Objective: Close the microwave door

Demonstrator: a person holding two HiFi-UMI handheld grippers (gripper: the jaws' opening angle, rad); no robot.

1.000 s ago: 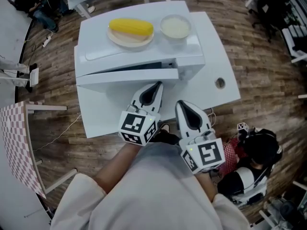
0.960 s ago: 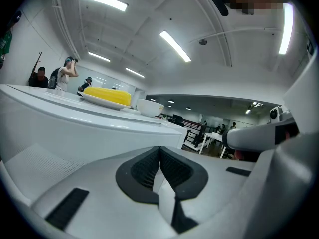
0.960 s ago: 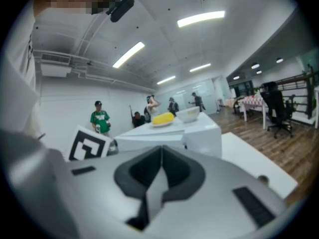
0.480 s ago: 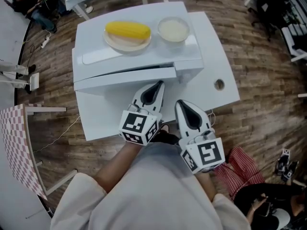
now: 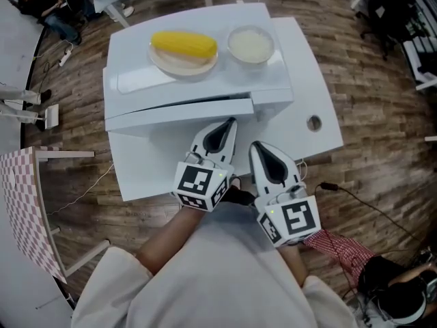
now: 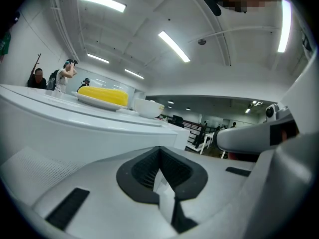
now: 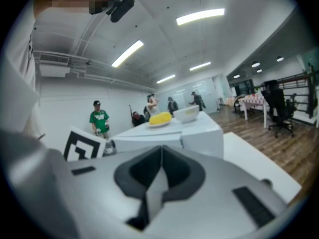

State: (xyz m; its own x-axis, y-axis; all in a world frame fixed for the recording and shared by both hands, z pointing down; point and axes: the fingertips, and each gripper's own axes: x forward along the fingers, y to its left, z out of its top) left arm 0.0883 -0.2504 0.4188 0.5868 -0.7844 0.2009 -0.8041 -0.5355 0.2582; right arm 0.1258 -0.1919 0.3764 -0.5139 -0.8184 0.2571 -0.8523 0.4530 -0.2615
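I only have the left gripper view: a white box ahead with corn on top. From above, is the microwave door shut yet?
Observer: Not quite, it seems. The head view shows a thin dark gap along the top edge of the door, under the top of the microwave.
Operator: Where is my left gripper against it?
Observer: The left gripper points at the door's right part, with its tip close to the face. I cannot tell whether it touches.
Operator: And the right one?
Observer: The right gripper is beside the left one, over the table and short of the door. Its jaws are together with nothing between them.
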